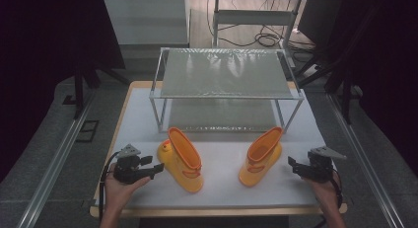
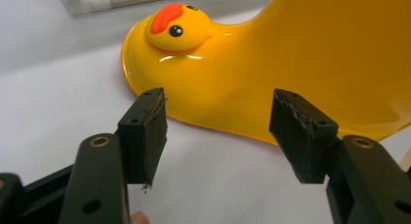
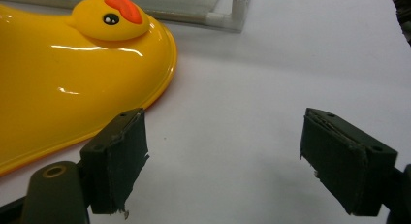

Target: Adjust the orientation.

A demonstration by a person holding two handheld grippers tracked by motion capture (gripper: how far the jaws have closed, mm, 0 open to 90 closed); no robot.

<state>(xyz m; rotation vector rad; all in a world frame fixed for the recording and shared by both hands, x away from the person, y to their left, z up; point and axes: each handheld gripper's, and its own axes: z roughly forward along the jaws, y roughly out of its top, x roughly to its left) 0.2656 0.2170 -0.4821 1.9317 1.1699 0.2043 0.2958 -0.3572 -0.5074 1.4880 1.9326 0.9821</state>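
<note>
Both claws are spread and hold nothing: the left claw [image 1: 156, 168] sits just beside the left boot [image 1: 181, 159], the right claw [image 1: 293, 165] near the right boot [image 1: 261, 156], the wire shelf [image 1: 224, 72] standing on the white bench [image 1: 222, 188] beyond both, no writing readable.

From the high view we look forward and down over the white table [image 1: 222, 154], far enough back to take in both yellow boots and the metal rack [image 1: 224, 75] beyond them. The left gripper view sits low and close, facing the left boot [image 2: 271, 73] across the tabletop. The right gripper view, equally low, faces the right boot [image 3: 72, 73]. Each gripper view shares its boot and the rack's foot with the high view.
</note>
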